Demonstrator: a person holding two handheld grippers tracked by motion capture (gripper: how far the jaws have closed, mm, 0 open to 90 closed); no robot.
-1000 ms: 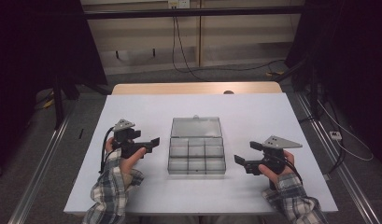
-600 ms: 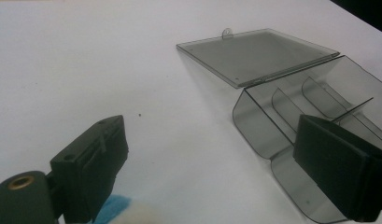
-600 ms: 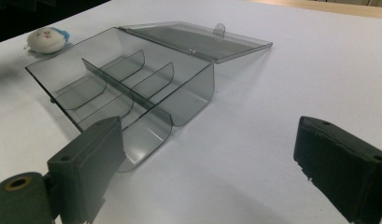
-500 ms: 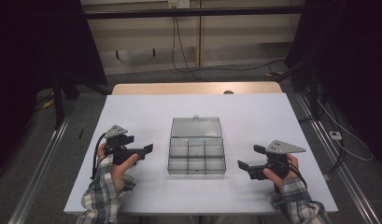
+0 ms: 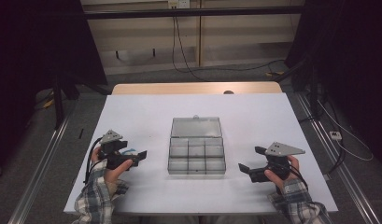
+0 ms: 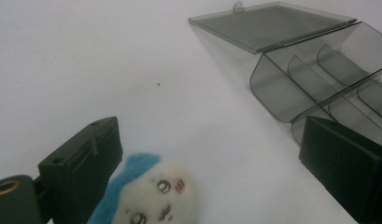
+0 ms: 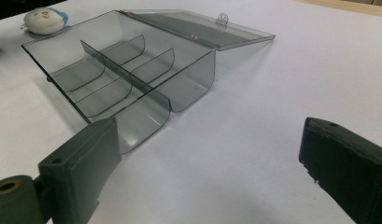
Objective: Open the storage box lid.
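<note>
A small plush toy point(image 6: 151, 198) with a white face and a blue hood lies on the white table point(image 5: 254, 121), between the wide-apart jaws of my left gripper point(image 6: 212, 154) and closer to its left jaw. From above, the left gripper point(image 5: 138, 157) sits left of a clear grey compartment box point(image 5: 196, 147), with the toy's blue edge point(image 5: 128, 151) beside it. The box point(image 6: 319, 70) is open, its lid laid flat behind, its compartments bare. My right gripper point(image 5: 249, 158) is open to the right of the box point(image 7: 123, 70), nothing between its jaws. The toy point(image 7: 44, 21) shows beyond the box.
The table point(image 6: 86, 56) has bare white surface all round the box. A wooden strip point(image 5: 193, 88) runs along its far edge. Metal rails point(image 5: 44, 158) and cables point(image 5: 338, 140) lie on the floor either side.
Both hands have drawn back toward the near edge. The left gripper moved left, away from the box; the right gripper shifted slightly right and nearer.
</note>
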